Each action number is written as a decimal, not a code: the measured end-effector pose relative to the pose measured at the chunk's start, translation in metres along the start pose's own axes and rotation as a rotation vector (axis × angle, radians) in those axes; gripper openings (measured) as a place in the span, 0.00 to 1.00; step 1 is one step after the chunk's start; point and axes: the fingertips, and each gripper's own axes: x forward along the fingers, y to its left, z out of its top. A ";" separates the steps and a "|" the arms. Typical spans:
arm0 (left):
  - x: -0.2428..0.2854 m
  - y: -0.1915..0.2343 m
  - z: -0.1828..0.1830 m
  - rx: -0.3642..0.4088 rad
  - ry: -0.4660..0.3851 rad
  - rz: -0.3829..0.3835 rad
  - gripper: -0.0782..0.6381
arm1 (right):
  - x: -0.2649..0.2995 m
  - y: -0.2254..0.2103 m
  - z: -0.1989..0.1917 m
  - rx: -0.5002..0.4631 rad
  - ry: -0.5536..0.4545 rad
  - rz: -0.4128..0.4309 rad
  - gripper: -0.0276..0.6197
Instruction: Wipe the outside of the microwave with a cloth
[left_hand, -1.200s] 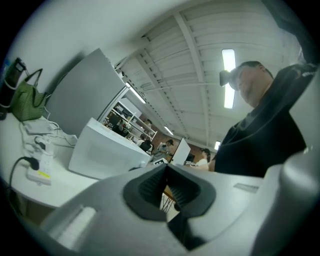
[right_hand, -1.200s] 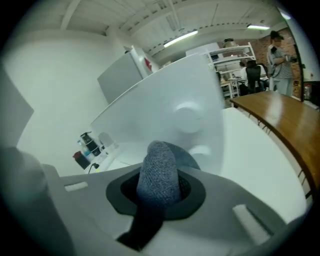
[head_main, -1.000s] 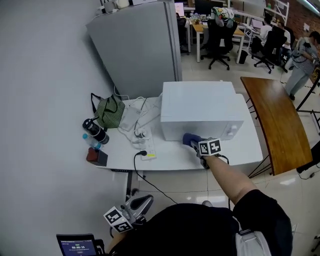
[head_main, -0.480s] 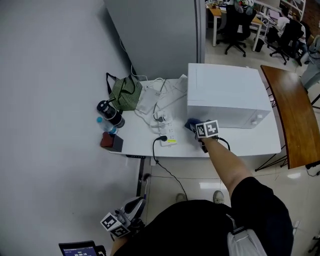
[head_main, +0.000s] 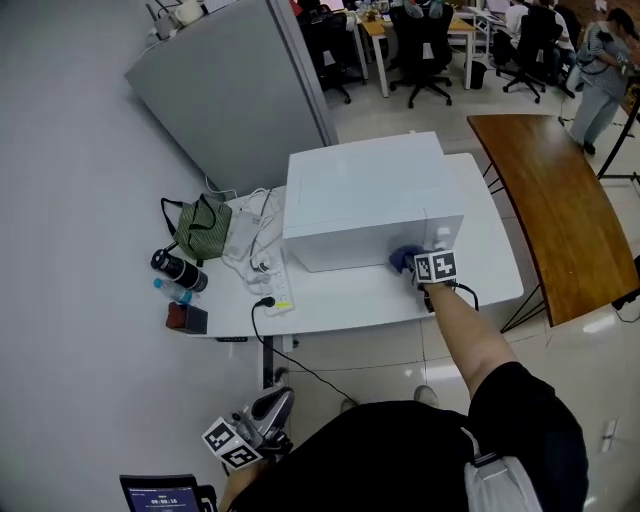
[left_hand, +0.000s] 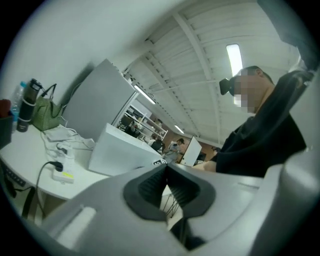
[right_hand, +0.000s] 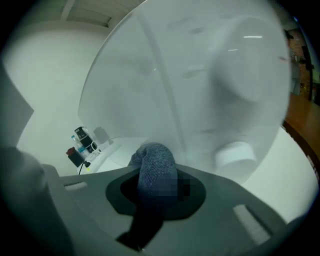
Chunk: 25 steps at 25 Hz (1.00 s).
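A white microwave (head_main: 365, 195) stands on the white table (head_main: 350, 300) in the head view. My right gripper (head_main: 415, 263) is shut on a blue cloth (head_main: 404, 259) and presses it against the microwave's front near its right end. In the right gripper view the blue cloth (right_hand: 154, 165) sticks out between the jaws, with the microwave's front (right_hand: 200, 85) and its knobs (right_hand: 235, 152) close ahead. My left gripper (head_main: 262, 420) hangs low by the person's side, away from the table. Its jaws are shut on nothing in the left gripper view (left_hand: 165, 181).
On the table's left part lie a power strip (head_main: 278, 292) with cables, a green bag (head_main: 198, 228), a black flask (head_main: 176, 271) and a dark box (head_main: 189, 318). A brown wooden table (head_main: 550, 200) stands to the right. A grey partition (head_main: 230, 90) rises behind.
My right gripper has carried the cloth rightward along the microwave's front, from its left part to near the right end. The head view has shifted. The left gripper stays low.
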 end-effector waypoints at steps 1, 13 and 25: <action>0.015 -0.011 -0.005 0.000 0.012 -0.015 0.11 | -0.009 -0.016 -0.003 0.036 -0.013 -0.009 0.13; 0.025 -0.031 -0.019 -0.026 0.021 -0.055 0.11 | -0.033 -0.022 -0.029 0.189 -0.055 0.013 0.13; -0.161 0.058 -0.002 -0.063 -0.049 0.118 0.11 | 0.112 0.187 -0.048 -0.026 0.126 0.094 0.13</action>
